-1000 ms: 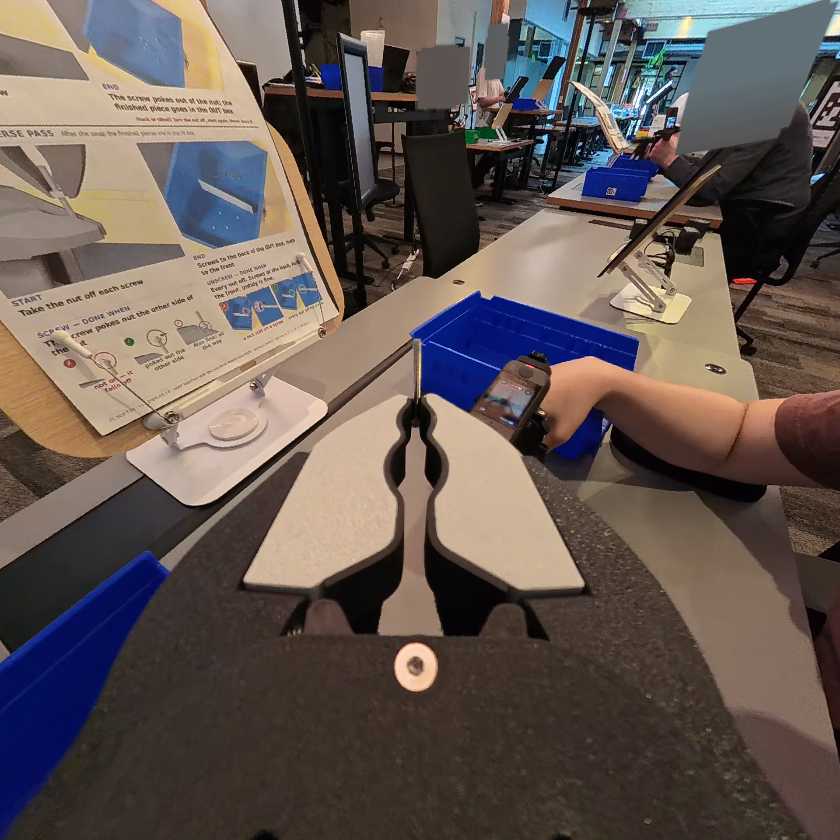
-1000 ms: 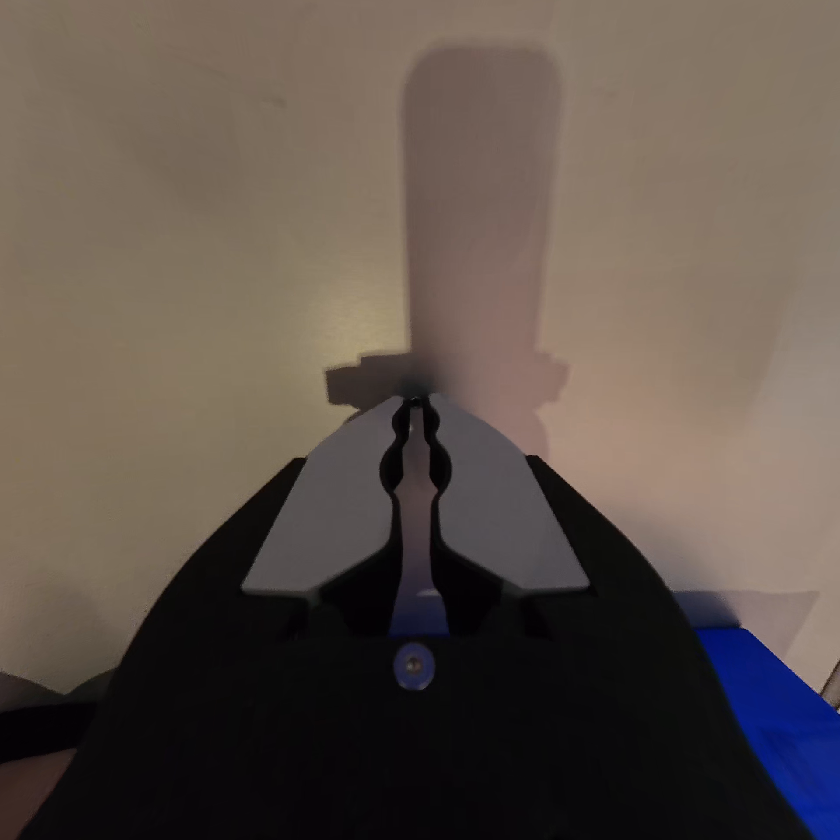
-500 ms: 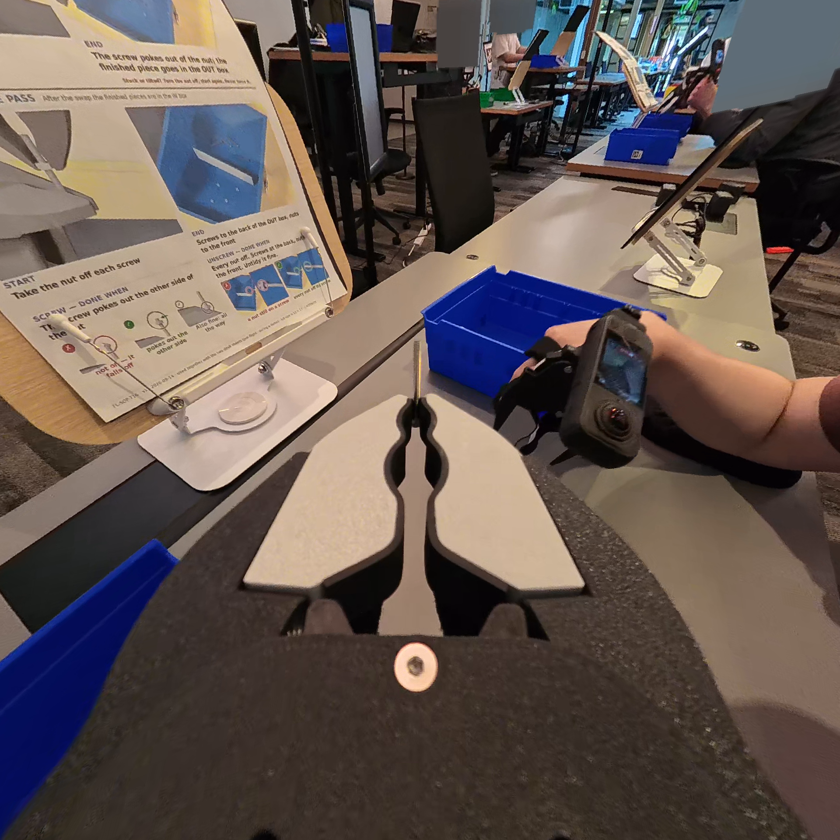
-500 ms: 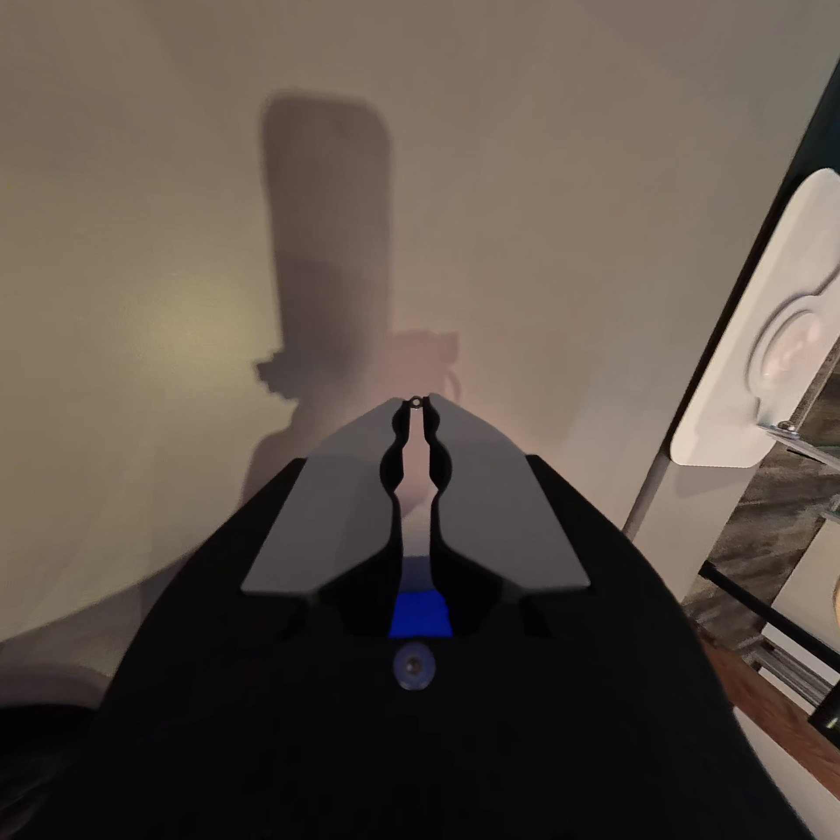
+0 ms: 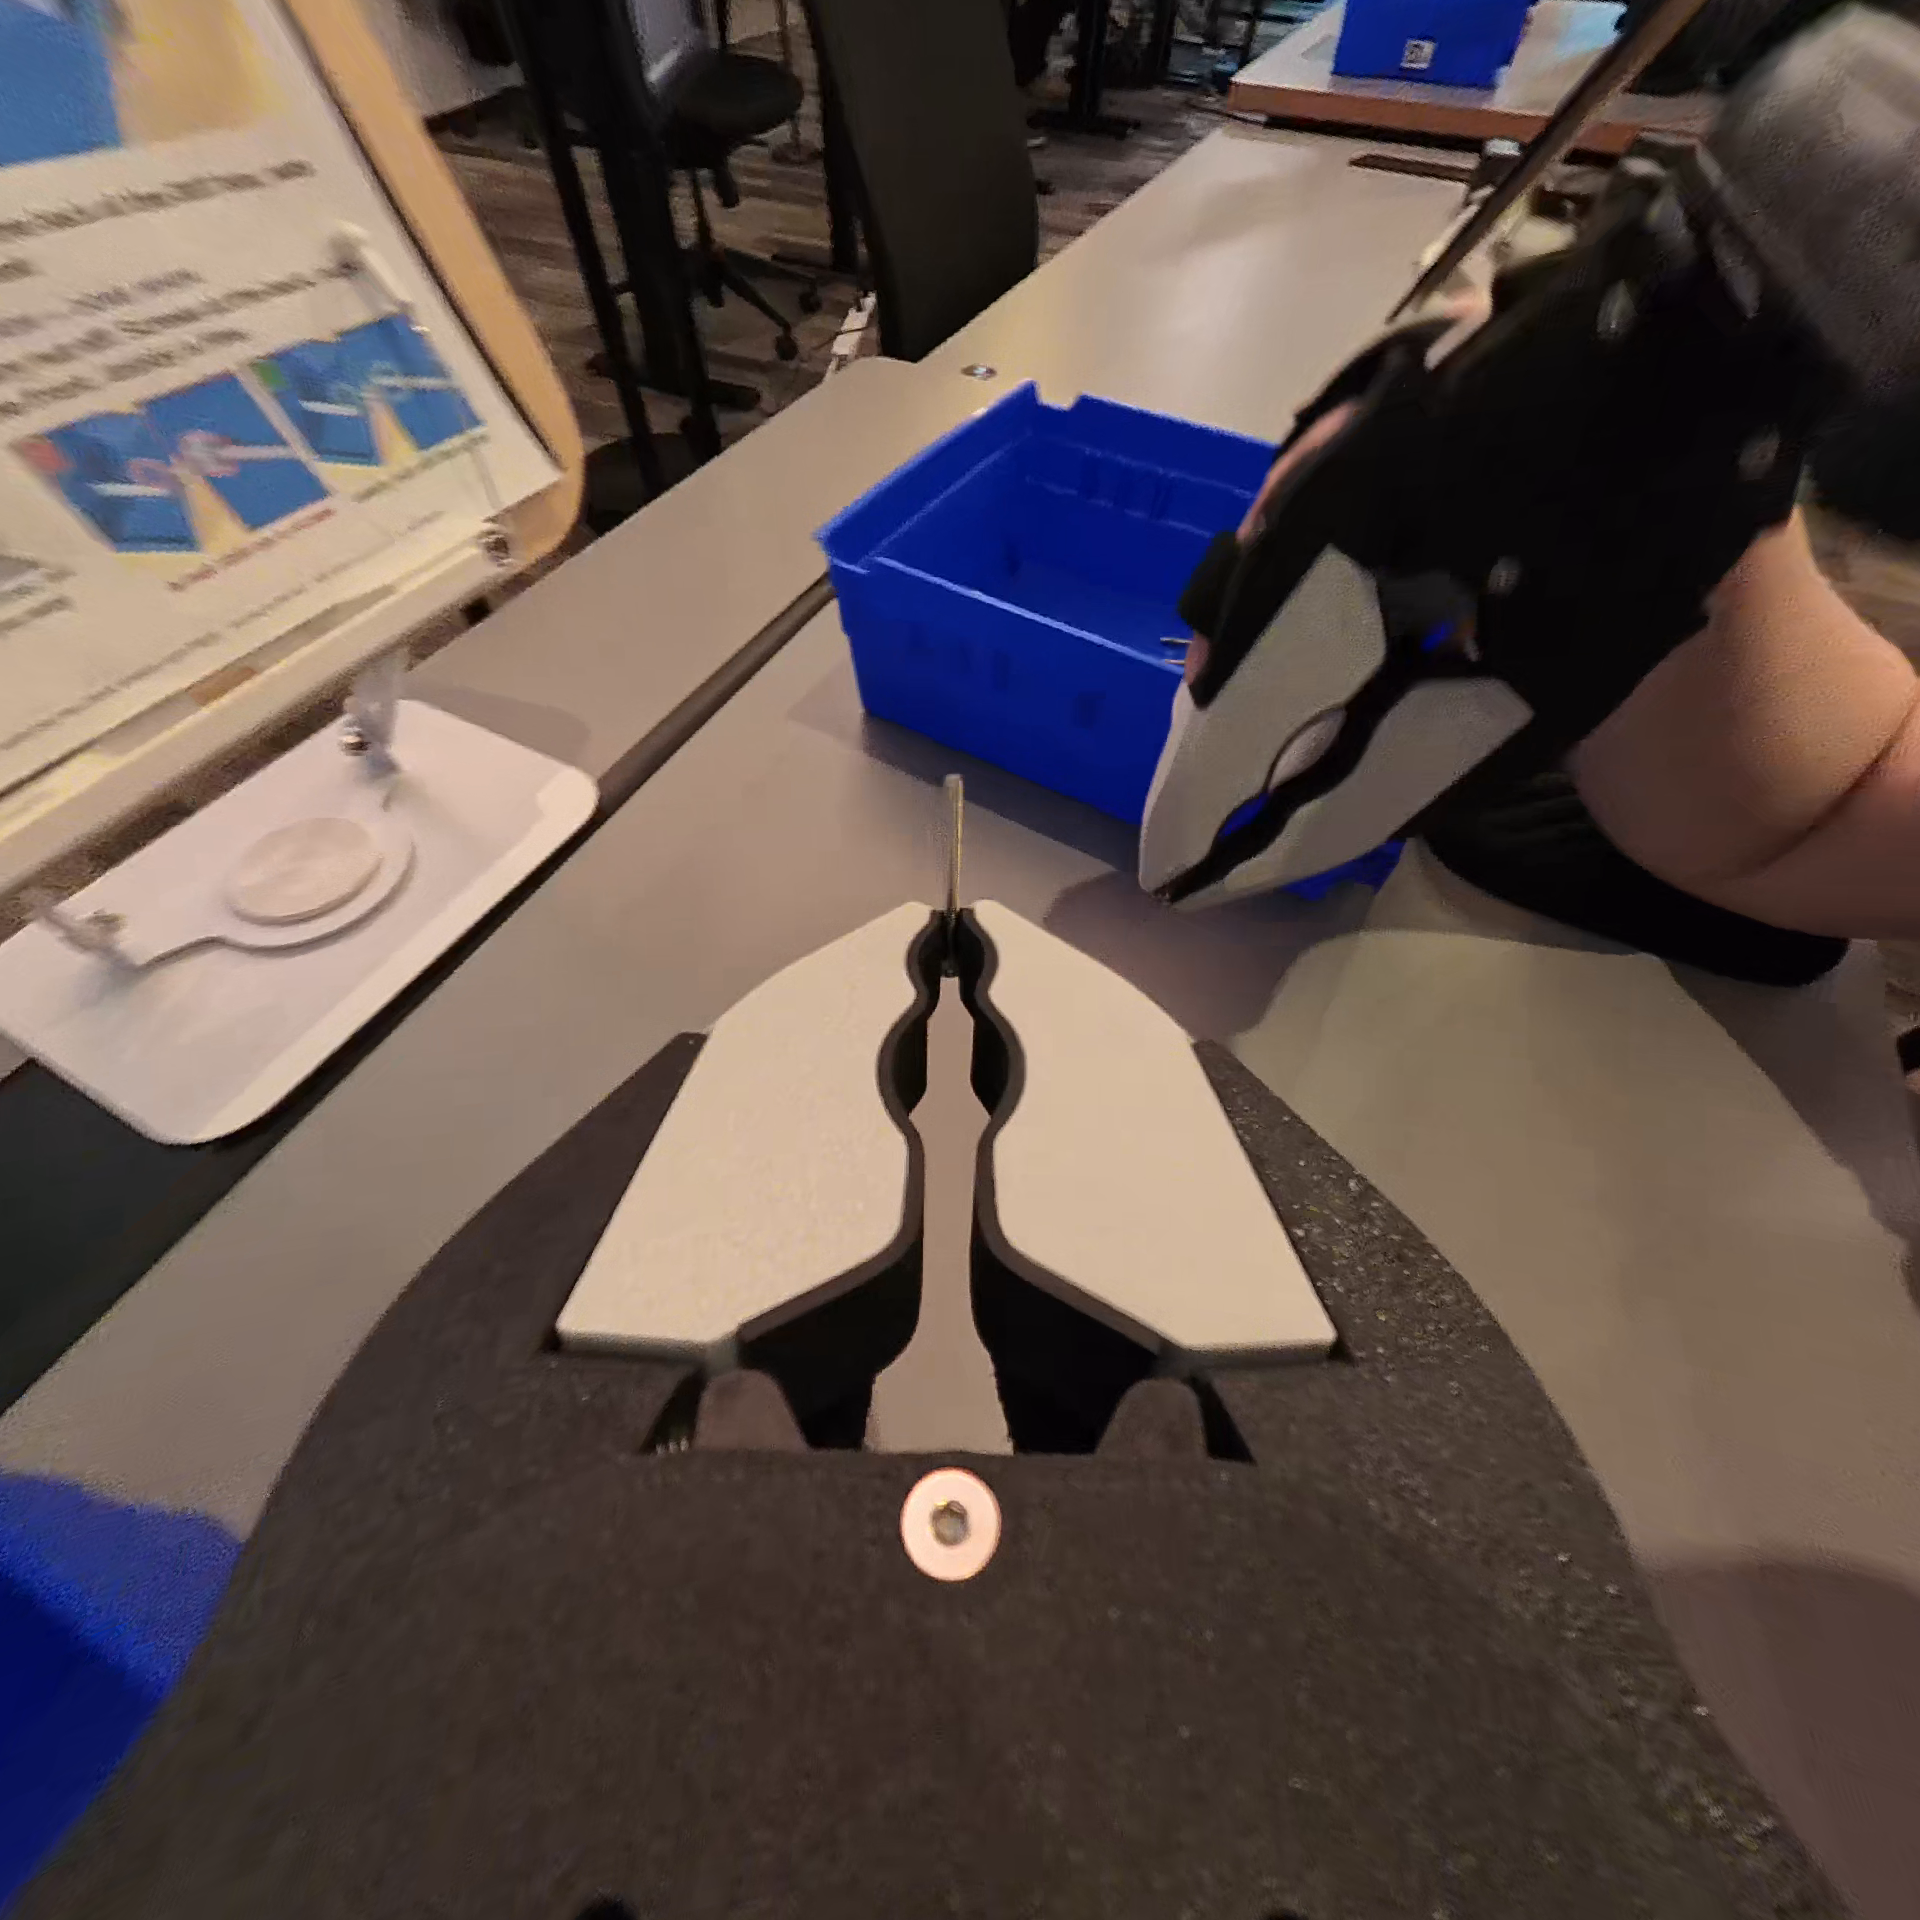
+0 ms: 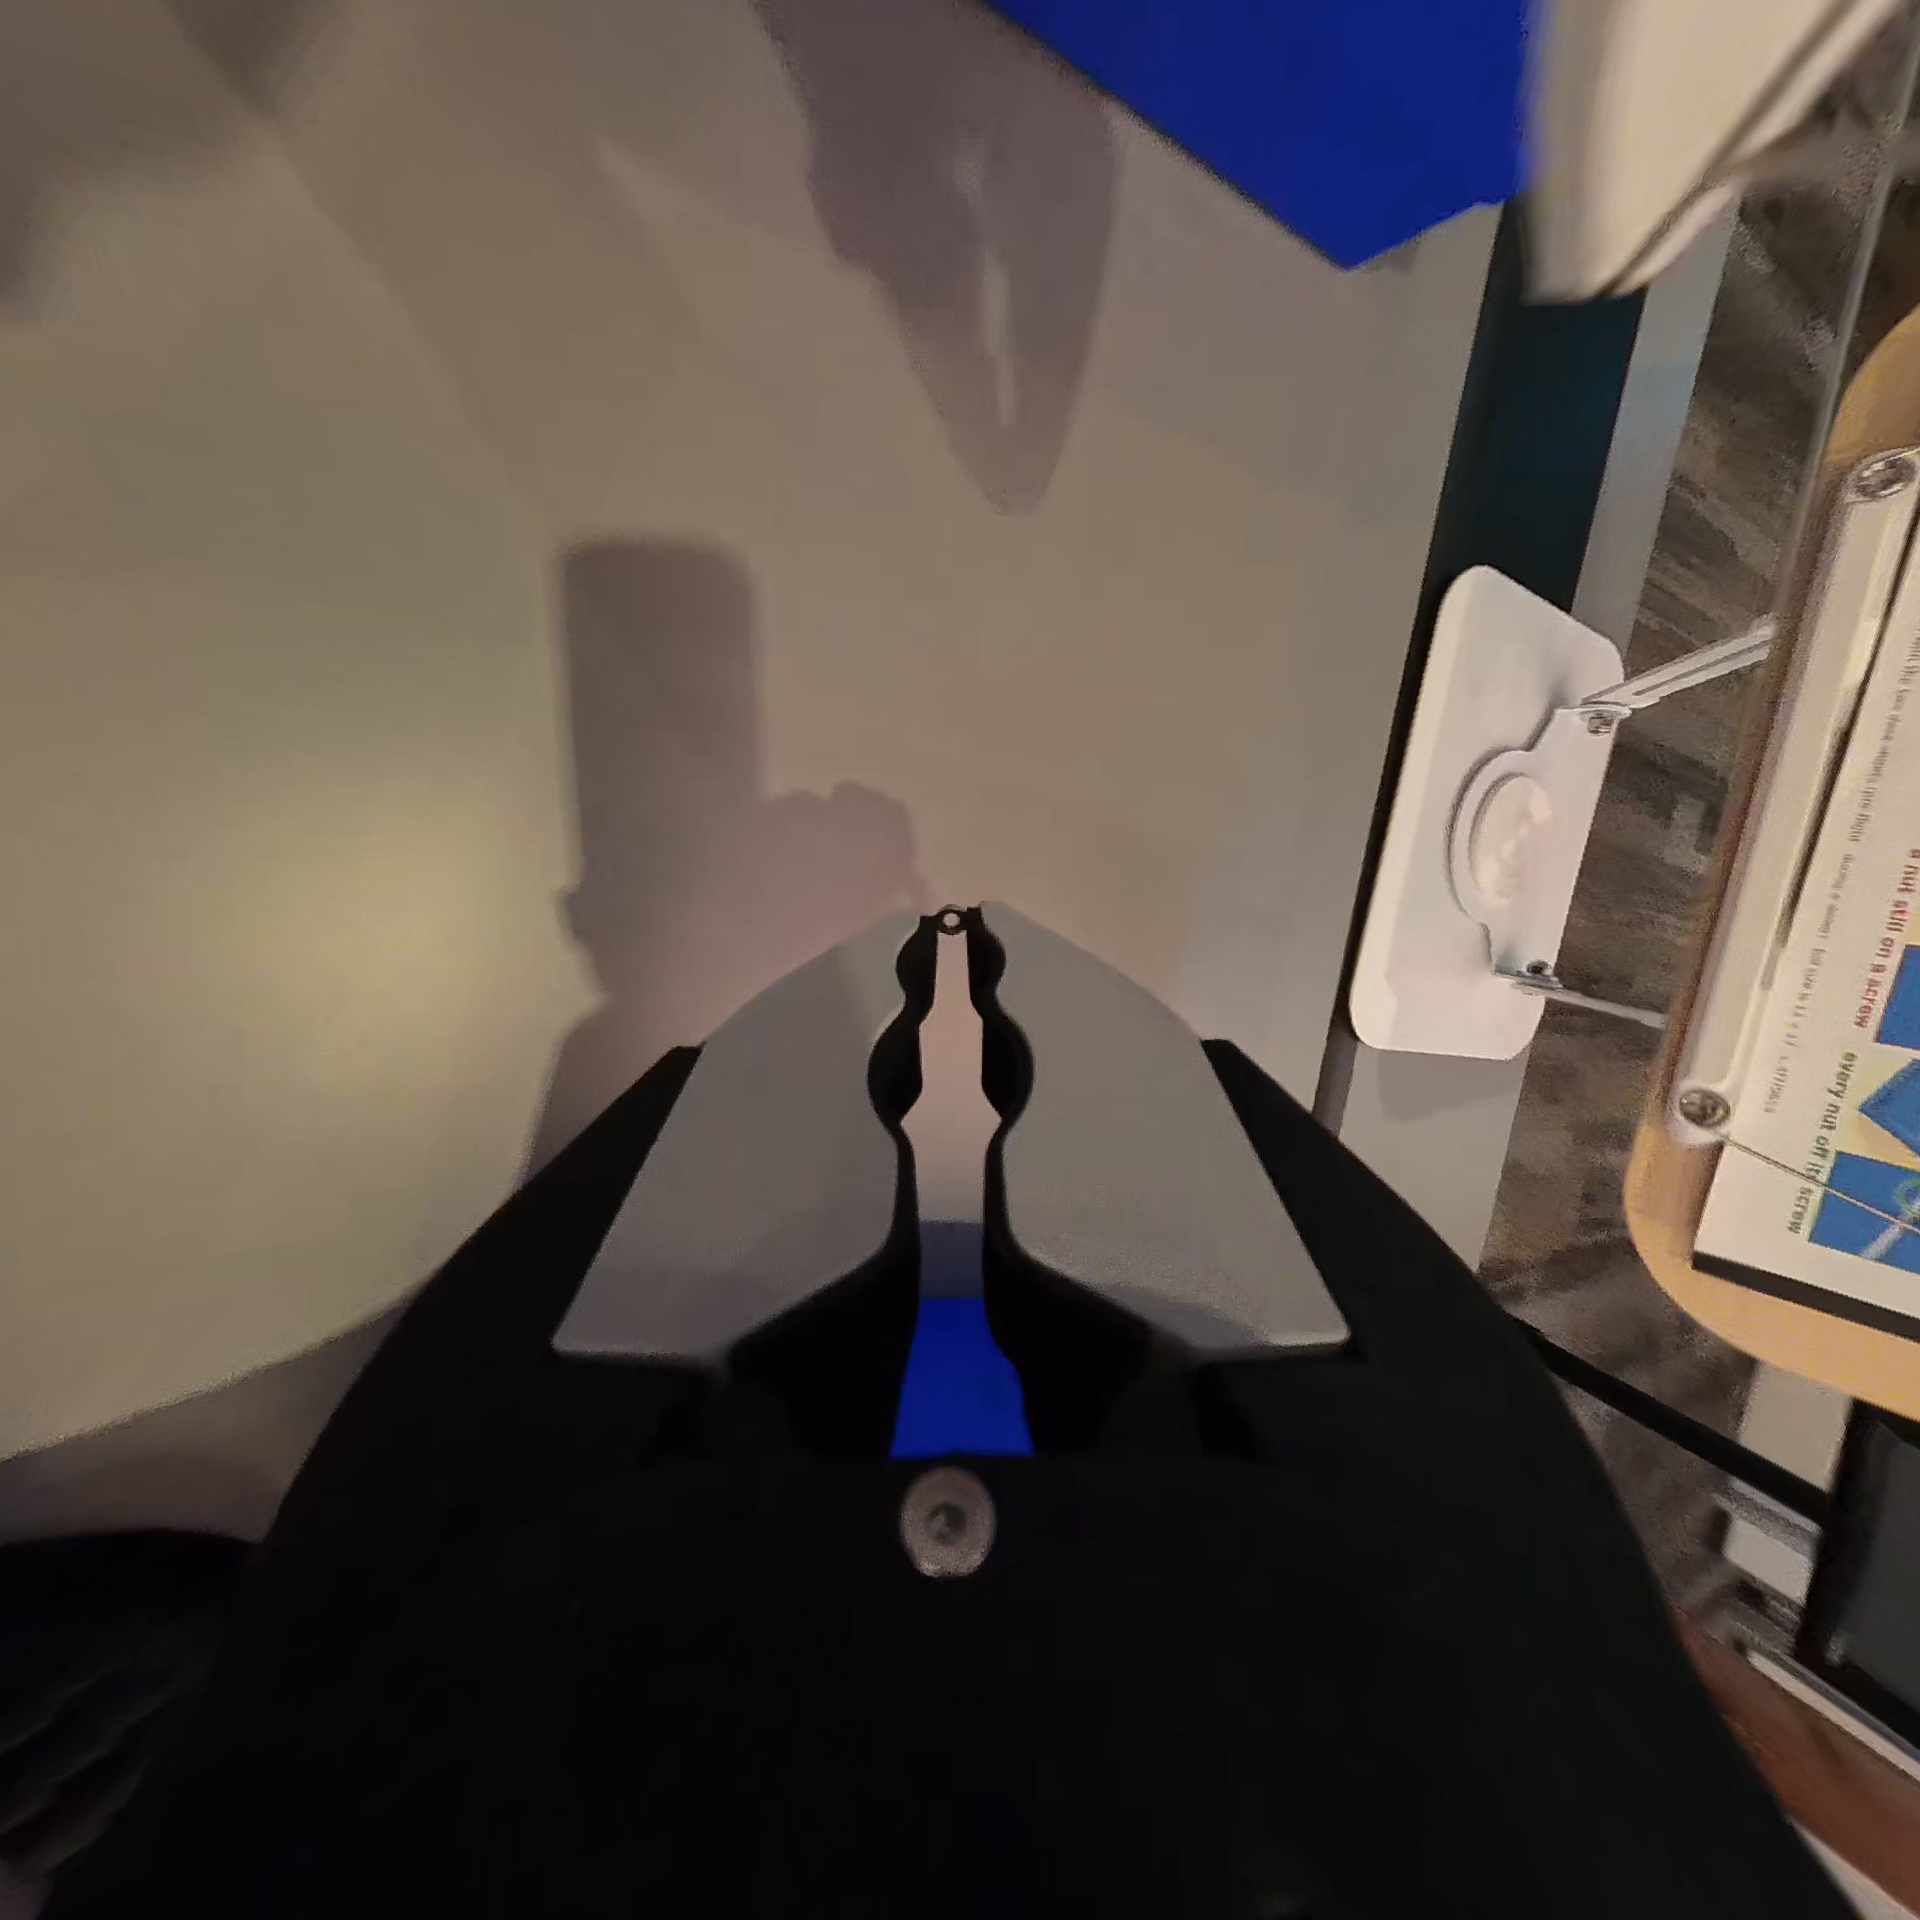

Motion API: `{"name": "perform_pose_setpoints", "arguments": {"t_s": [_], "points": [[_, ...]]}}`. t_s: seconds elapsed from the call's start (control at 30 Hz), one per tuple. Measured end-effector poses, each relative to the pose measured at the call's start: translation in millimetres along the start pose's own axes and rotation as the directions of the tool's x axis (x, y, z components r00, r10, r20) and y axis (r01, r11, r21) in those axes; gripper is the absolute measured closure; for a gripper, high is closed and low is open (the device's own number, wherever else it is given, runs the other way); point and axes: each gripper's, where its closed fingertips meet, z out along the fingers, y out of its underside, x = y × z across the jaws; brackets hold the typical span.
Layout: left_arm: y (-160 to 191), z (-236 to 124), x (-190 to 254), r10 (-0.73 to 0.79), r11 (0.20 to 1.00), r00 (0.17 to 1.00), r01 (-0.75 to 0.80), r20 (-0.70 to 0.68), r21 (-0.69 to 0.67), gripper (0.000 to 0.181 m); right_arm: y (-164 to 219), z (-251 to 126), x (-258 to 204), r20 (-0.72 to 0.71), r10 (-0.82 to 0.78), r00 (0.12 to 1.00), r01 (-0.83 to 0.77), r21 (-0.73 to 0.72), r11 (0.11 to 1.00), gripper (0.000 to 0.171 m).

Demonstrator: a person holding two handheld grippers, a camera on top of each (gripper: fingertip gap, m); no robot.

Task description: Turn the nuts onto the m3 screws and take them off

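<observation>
M3 screw job, threading-on step by my read. Blue bin point(image 5: 1039, 582) sits at 1 o'clock on the grey table point(image 5: 1507, 1195). My right gripper point(image 5: 1179, 885) at 2 o'clock, clamped on a tiny nut point(image 6: 952, 917). My left gripper point(image 5: 950, 940) pinches the screw point(image 5: 953, 847), shaft pointing 12 o'clock. Next I need the nut's bore lined up with the screw tip.

The left wrist view looks forward, low over the grey table point(image 5: 1507, 1143), toward the blue bin point(image 5: 997, 644); the right wrist view faces steeply down, close; both share the white stand base point(image 6: 1455, 831).
</observation>
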Motion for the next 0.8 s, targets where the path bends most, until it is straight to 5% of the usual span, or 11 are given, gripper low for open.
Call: {"name": "perform_pose_setpoints", "arguments": {"t_s": [0.27, 0.8], "points": [[25, 48, 39, 0.182, 0.981, 0.982, -0.184, -0.042, -0.057, 0.179, -17, -60, 16, 0.040, 0.170, 0.985, -0.174, 0.307, 0.936, 0.165], [28, 60, 68, 0.362, 0.932, 0.928, -0.361, -0.093, 0.025, 0.179, -27, -53, 3, 0.129, 0.107, 0.986, -0.147, 0.357, 0.923, 0.165]]}}
